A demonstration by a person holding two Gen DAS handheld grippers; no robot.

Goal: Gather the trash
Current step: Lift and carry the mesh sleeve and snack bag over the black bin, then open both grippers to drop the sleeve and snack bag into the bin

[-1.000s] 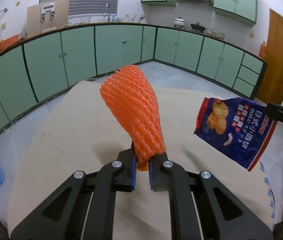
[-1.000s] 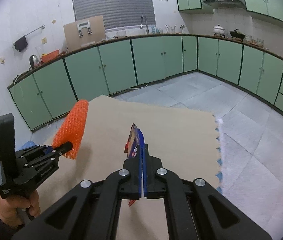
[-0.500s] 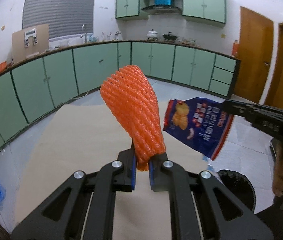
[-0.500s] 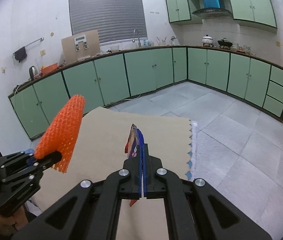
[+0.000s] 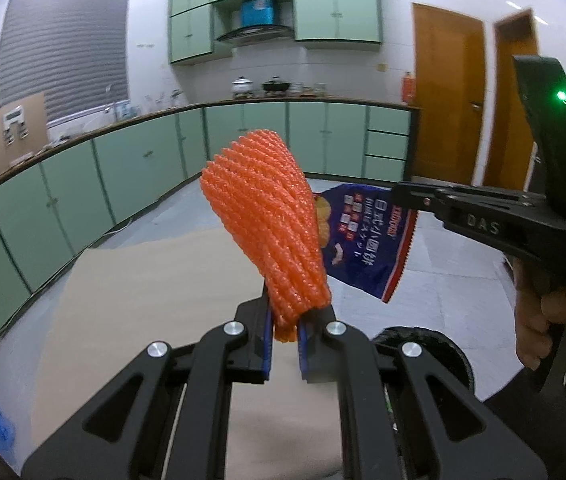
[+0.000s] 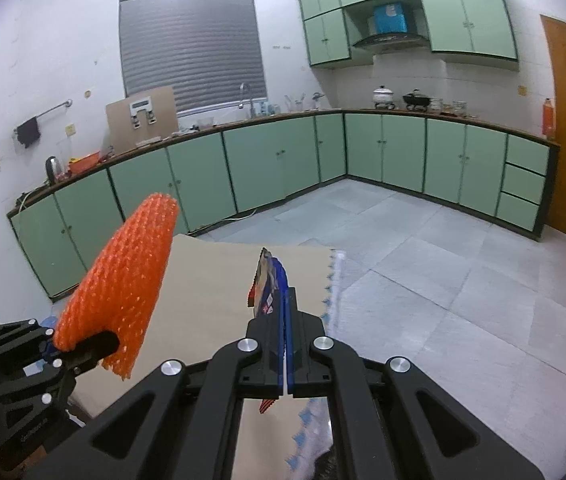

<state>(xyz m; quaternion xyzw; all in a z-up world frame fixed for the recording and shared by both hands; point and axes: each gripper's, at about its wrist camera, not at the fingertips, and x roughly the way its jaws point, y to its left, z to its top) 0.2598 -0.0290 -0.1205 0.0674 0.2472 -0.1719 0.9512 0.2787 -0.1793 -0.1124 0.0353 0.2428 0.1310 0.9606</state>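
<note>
Orange foam netting (image 5: 265, 224) stood up from our left gripper (image 5: 285, 330), pinched at its narrow end. Our right gripper (image 6: 285, 332) clamped a blue snack wrapper (image 6: 269, 284) edge-on, above the beige table (image 6: 207, 280). A black bin (image 5: 431, 344) sat below; its contents were hidden.

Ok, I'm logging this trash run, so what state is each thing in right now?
Orange net: off the table, pinched at its narrow end by the left hand-held gripper.
Snack bag: empty and flat, hanging from the shut right hand-held gripper.
Bin: open, rim showing below the bag.
Table cloth: bare where visible.
</note>
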